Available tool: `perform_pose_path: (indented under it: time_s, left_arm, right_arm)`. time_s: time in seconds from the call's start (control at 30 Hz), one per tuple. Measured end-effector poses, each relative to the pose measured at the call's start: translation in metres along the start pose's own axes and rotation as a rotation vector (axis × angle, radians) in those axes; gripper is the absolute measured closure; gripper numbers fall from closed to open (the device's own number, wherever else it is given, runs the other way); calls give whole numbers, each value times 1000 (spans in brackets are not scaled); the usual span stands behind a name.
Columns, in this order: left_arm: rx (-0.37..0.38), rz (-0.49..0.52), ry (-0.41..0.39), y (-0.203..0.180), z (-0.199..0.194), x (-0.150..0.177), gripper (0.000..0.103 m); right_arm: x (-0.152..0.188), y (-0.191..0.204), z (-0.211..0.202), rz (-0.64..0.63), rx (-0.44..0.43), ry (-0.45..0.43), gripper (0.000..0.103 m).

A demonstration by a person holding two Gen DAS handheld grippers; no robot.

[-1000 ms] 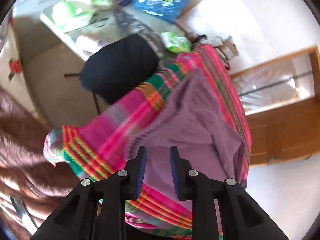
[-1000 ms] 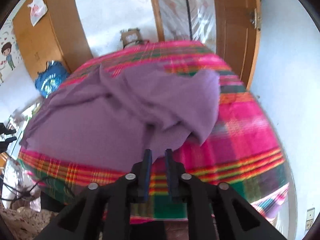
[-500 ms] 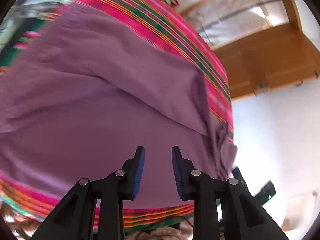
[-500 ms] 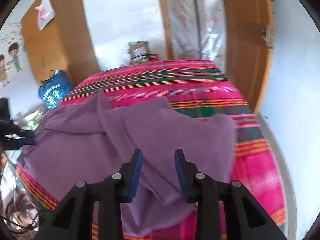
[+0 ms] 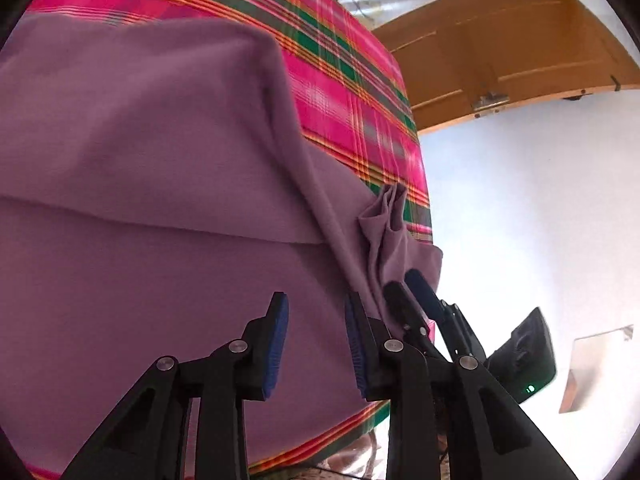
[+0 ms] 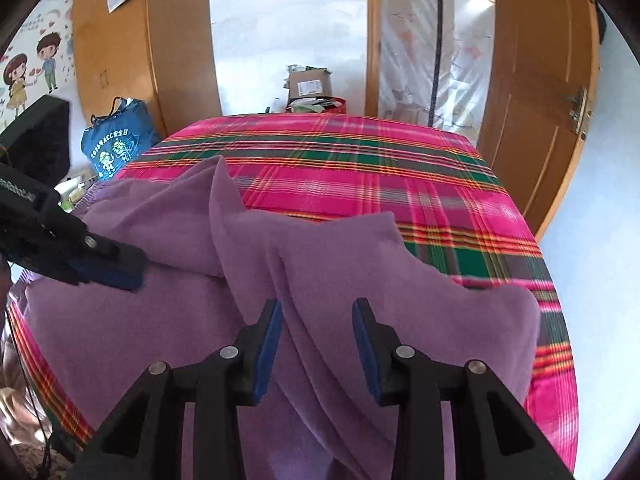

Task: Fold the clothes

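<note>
Right gripper [image 6: 317, 334] hangs over the purple garment [image 6: 248, 304], jaws apart and opening, blue pads clear of the cloth, a ridge of folds below the gap. Left gripper [image 5: 316, 340] also has its jaws apart, nothing clamped, above the garment's flat near part. Garment lies rumpled on the pink plaid bedspread [image 6: 360, 168], at its near edge. Beyond the bedspread: wooden door [image 6: 532, 100].

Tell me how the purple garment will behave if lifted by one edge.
The purple garment will probably go limp and drape, since it already lies in soft ridges. It looks thin, so likely light. Its matte knit should grip rather than slip on the plaid cloth.
</note>
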State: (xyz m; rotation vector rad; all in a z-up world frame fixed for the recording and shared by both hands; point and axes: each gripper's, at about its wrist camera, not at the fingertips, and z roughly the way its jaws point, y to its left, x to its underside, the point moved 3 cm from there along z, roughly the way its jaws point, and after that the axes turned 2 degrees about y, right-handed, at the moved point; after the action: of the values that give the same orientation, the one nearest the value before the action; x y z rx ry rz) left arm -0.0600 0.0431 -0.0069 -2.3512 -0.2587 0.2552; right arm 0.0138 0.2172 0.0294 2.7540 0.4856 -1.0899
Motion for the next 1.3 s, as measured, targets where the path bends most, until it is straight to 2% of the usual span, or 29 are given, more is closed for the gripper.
perform_pose_path:
  time_s: [0.3, 0.4, 0.43, 0.47, 0.7, 0.87, 0.93, 1.03, 1.13, 1.3]
  left_arm:
    - [18, -4, 68, -16, 31, -5, 72]
    - [21, 17, 100, -22, 38, -6, 68]
    - [20, 23, 110, -24, 41, -6, 68]
    - [30, 20, 114, -26, 44, -8, 68]
    - [51, 26, 151, -40, 60, -13, 68]
    - [71, -45, 171, -36, 71, -16, 68]
    - [52, -32, 168, -40, 73, -15, 69]
    - [30, -22, 163, -43, 75, -13, 71]
    - [25, -16, 142, -46, 73, -14, 95]
    - [36, -35, 113, -49, 68, -23, 99]
  right_arm:
    - [-13, -1, 26, 30, -3, 44, 66]
    - [-13, -6, 24, 49, -6, 36, 79]
    - [-13, -8, 23, 56, -4, 31, 90]
    - [-13, -10, 21, 63, -2, 26, 96]
    - [-12, -29, -4, 148, 9, -33, 98]
    - [-7, -54, -25, 235, 24, -73, 98]
    - [-3, -62, -31, 255, 30, -82, 98]
    - [2, -71, -39, 286, 14, -95, 98]
    - [8, -83, -46, 336, 4, -107, 98]
    - [15, -96, -57, 391, 0, -128, 98]
